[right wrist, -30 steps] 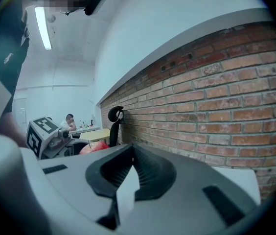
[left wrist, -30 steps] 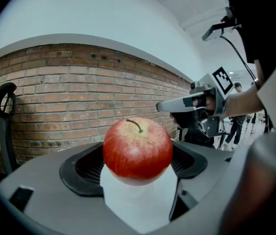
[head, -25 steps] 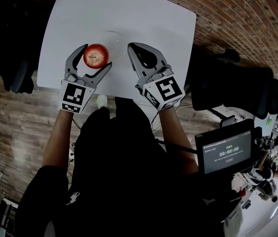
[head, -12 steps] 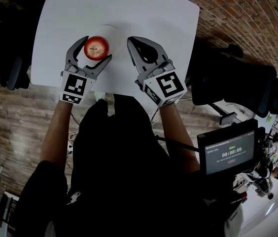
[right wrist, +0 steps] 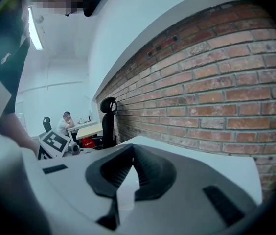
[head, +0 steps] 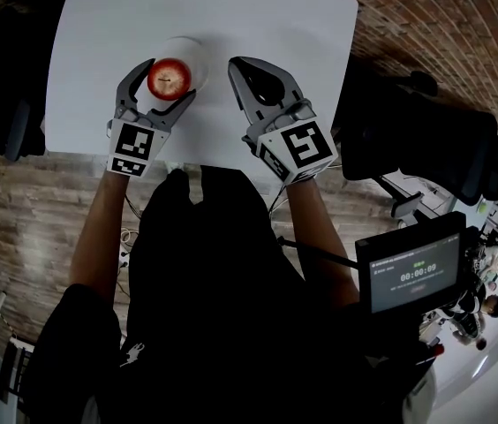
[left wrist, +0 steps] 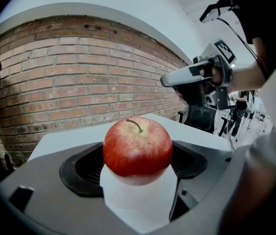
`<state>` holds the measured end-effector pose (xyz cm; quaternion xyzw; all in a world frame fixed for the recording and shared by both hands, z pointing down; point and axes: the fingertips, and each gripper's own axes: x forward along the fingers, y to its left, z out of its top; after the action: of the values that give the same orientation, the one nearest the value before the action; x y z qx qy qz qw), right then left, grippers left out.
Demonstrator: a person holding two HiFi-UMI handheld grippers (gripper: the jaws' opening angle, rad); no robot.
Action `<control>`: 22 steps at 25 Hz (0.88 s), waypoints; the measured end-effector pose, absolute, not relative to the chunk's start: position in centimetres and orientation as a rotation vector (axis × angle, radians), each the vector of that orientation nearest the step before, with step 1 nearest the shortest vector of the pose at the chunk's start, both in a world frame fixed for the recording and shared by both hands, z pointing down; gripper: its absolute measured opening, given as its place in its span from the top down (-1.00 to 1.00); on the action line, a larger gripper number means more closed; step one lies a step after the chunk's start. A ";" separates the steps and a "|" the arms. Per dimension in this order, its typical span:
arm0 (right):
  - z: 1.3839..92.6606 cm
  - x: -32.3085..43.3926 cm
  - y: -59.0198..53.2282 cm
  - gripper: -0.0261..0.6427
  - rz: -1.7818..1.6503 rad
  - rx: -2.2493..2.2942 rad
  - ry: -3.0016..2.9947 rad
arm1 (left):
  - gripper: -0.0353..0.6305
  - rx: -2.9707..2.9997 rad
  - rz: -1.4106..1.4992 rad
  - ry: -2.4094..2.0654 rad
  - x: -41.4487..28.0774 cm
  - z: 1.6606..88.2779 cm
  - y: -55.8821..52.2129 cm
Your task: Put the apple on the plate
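A red apple [head: 169, 78] with a short stem sits between the jaws of my left gripper [head: 171, 79], which is shut on it. In the left gripper view the apple [left wrist: 137, 146] fills the gap between the black pads [left wrist: 81, 168]. It hangs over the near left part of a small white plate [head: 193, 51] on the white table [head: 258, 16]. My right gripper [head: 235, 64] hovers beside the plate on its right, jaws shut and empty. In its own view the right gripper [right wrist: 132, 151] has its tips touching.
The table's near edge [head: 205, 163] runs just in front of the person's body. Black office chairs stand at the left [head: 11, 122] and right [head: 426, 148] of the table. A screen with a timer [head: 412, 272] is at the lower right. A brick wall [left wrist: 69, 82] lies beyond the table.
My left gripper has carried the apple away from the person and lower, so that it now overlaps the plate. The right gripper has barely shifted.
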<state>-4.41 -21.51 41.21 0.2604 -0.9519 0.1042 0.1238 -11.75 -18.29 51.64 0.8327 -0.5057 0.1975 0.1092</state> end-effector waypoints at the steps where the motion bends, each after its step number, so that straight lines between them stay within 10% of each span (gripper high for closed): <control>1: 41.4 -4.3 -21.7 0.91 0.309 0.758 -2.771 | -0.34 2.442 0.585 -1.486 -11.6 52.0 -18.5; 22: 44.6 -2.2 -24.9 0.91 0.353 0.735 -2.723 | -0.34 2.358 0.688 -1.472 -10.3 58.3 -21.9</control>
<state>-2.17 -24.94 44.61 0.2558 -0.9473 0.1226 0.1491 -10.33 -21.86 58.33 0.8154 -0.5092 0.2379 0.1387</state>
